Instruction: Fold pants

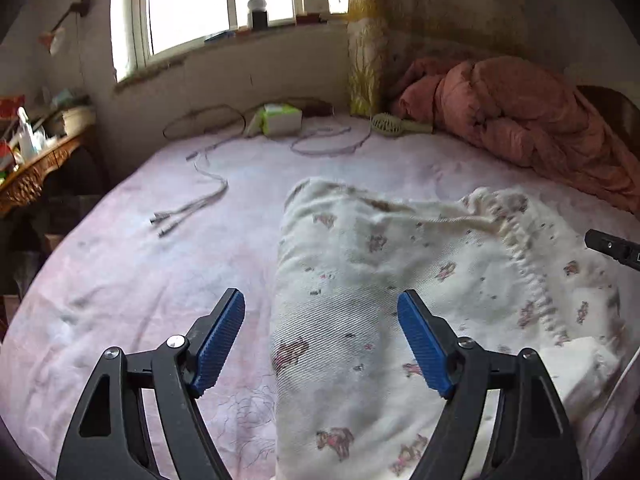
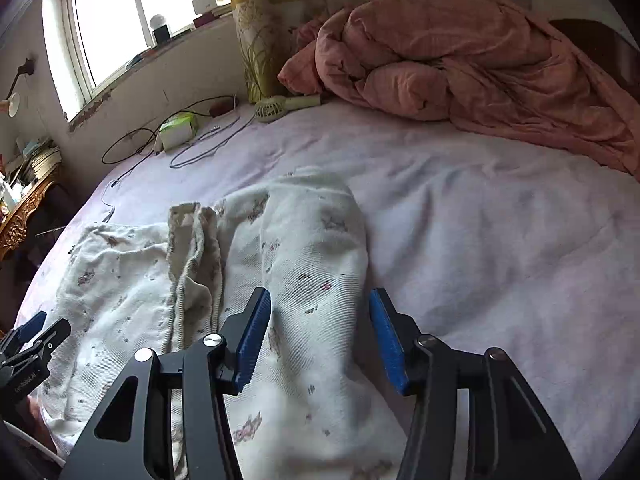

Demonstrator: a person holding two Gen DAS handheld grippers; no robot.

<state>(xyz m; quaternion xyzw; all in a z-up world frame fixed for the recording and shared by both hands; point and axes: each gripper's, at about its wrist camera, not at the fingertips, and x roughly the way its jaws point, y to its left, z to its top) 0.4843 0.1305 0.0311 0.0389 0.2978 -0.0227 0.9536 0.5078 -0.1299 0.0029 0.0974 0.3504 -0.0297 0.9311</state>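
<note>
Bedroom, pink-sheeted bed (image 1: pixel 132 280): the pants (image 1: pixel 400 280) lie on it, doubled over, one folded end under each claw. I read both the left claw (image 1: pixel 321 336) and the right claw (image 2: pixel 319 336) as spread apart, gripping nothing, so a fold looks just laid down. Next I need fresh grips on one end to fold again.

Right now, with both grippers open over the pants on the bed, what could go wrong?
1. The white floral pants are bunched at the waistband, so the next fold may trap creases.
2. The open left gripper straddles the pants' edge and may also pinch the pink bedsheet.
3. The grey charging cables lie close and could snag.
</note>
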